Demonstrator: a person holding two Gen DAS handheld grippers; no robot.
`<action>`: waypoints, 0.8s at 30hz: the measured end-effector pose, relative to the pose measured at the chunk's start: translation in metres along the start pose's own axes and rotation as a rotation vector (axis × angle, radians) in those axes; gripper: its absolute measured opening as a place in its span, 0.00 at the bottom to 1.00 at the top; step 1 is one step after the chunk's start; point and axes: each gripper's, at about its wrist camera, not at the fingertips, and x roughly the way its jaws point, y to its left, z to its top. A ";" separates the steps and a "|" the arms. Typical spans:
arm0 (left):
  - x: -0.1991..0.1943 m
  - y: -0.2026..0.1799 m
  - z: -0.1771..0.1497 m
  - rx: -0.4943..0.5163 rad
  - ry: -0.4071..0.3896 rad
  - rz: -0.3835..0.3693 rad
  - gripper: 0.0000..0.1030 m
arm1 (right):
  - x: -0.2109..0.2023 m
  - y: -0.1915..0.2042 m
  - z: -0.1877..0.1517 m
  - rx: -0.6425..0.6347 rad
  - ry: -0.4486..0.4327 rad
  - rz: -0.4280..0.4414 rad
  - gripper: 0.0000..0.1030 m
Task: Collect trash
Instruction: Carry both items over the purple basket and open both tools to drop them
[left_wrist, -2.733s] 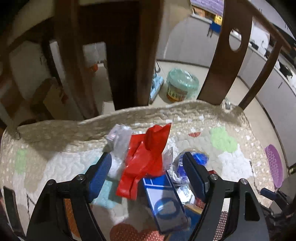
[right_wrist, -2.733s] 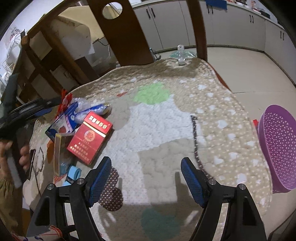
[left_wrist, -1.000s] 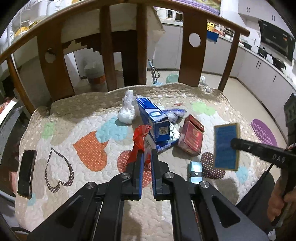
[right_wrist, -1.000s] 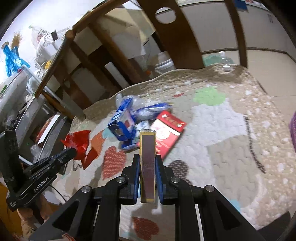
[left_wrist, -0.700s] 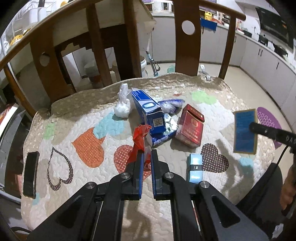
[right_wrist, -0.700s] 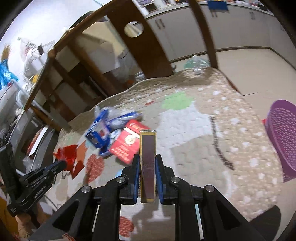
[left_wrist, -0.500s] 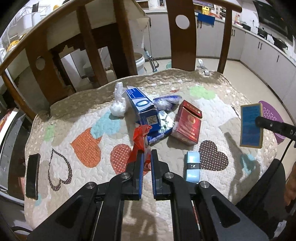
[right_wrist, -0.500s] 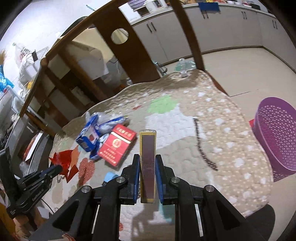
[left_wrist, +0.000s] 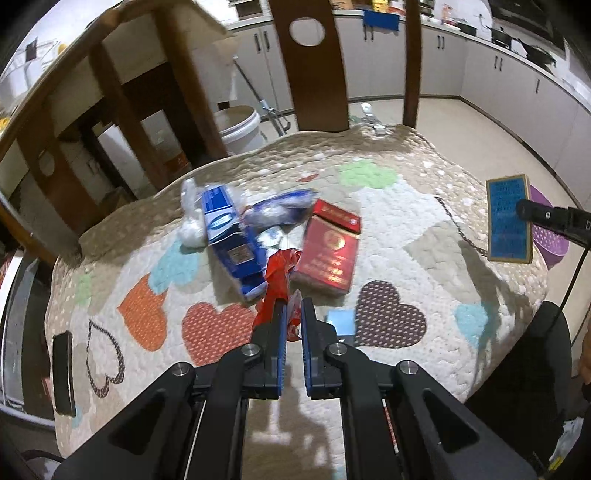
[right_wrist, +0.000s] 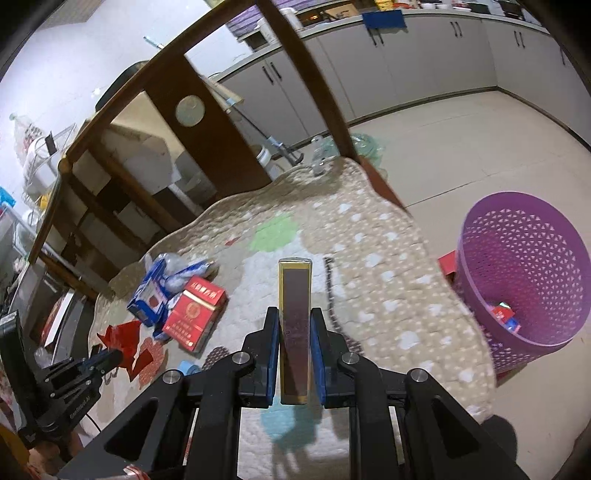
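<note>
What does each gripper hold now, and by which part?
Left gripper: red wrapper, pinched at its lower end. Right gripper: flat blue box, clamped across its faces.

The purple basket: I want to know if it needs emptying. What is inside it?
In the purple basket, a few red and blue scraps lie on the bottom. The near wall hides the rest of the floor.

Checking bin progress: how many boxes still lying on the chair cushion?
2: a red box mid-cushion and a blue box touching its left side. Wrappers around them may hide more.
</note>
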 end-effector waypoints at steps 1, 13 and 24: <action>0.000 -0.003 0.002 0.009 0.000 -0.002 0.07 | -0.002 -0.004 0.001 0.005 -0.004 -0.004 0.17; 0.003 -0.079 0.042 0.136 -0.034 -0.109 0.07 | -0.031 -0.066 0.016 0.078 -0.076 -0.079 0.17; 0.008 -0.187 0.112 0.243 -0.071 -0.329 0.07 | -0.067 -0.141 0.029 0.171 -0.146 -0.191 0.17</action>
